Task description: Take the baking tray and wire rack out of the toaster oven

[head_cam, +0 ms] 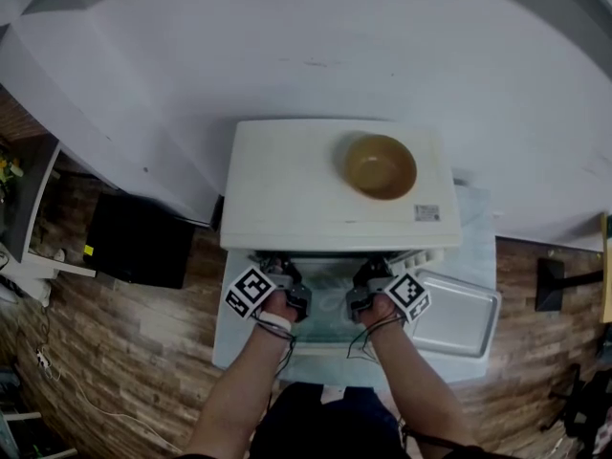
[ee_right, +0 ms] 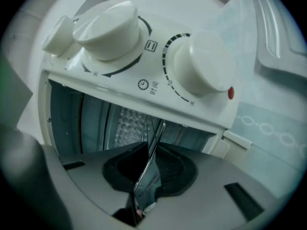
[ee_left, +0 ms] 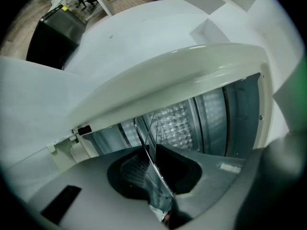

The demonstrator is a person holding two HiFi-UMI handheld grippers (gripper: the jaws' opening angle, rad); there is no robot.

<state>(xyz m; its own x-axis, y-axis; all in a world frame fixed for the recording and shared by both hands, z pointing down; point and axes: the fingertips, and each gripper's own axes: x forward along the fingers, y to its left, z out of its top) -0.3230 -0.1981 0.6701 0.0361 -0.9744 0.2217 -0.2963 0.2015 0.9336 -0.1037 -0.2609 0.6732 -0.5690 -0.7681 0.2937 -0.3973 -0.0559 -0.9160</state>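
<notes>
The cream toaster oven [head_cam: 325, 194] stands with its glass door [head_cam: 330, 318] folded down. Both grippers reach into its mouth. My left gripper [head_cam: 289, 293] is shut on the thin front edge of the wire rack [ee_left: 152, 157], which runs back into the oven's shiny cavity. At the right end of that edge my right gripper [head_cam: 367, 293] is shut on the wire rack [ee_right: 152, 150] too. In both gripper views the metal sits pinched between the dark pads. The silver baking tray [head_cam: 459, 316] lies outside on the table, right of the door.
A brown bowl [head_cam: 381, 166] sits on top of the oven. Two cream knobs [ee_right: 108, 30] [ee_right: 204, 63] stand just above the right gripper. A black box [head_cam: 139, 242] sits on the floor at left. A pale mat [head_cam: 478, 228] covers the table.
</notes>
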